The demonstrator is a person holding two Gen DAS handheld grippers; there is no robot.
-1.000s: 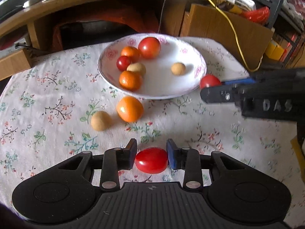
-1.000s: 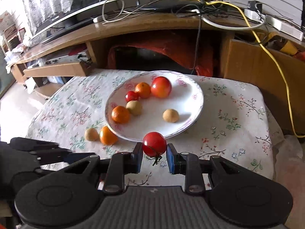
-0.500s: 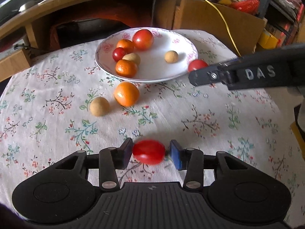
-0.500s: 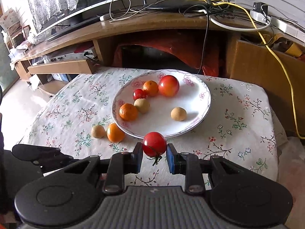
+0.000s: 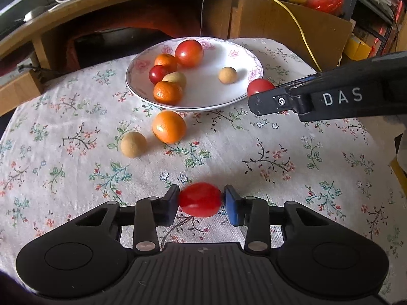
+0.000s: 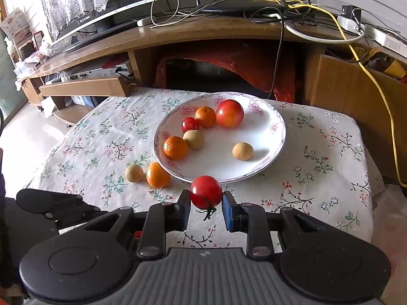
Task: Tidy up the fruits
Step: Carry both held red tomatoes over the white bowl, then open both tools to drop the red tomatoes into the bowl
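Left wrist view
- Left gripper (image 5: 200, 200): jaws closing on an oval tomato (image 5: 200, 199); both pads look to touch its ends, low over the cloth (image 5: 267, 150), well short of the plate (image 5: 254, 62).
- Right gripper (image 5: 257, 94): seen from the side at the plate's near-right rim, with a round tomato (image 5: 259, 86) partly hidden behind its fingers.
- Loose fruit: an orange (image 5: 169, 126) and a tan fruit (image 5: 133, 144) lie on the cloth just in front of the plate.
- Writing: "DAS" in white capitals on the right gripper's side.

Right wrist view
- Right gripper (image 6: 206, 204): fingers clamped on the round tomato (image 6: 206, 192), its green stalk hanging below, held just before the plate (image 6: 277, 119) rim.
- On the plate: two oranges, a large tomato, a small red fruit and two tan fruits.
- Writing: small lettering on the monitor (image 6: 101, 15) bezel, too small to read.

Judgement
- Step in hand: both hands appear to be carrying tomatoes to the plate; the right is almost there, the left is just securing its grip.
- Next move: the right should reach over the rim and let go onto a bare patch; the left needs a firm hold first, since an oval tomato may slip or roll.
- Left to do: the orange and tan fruit on the cloth.
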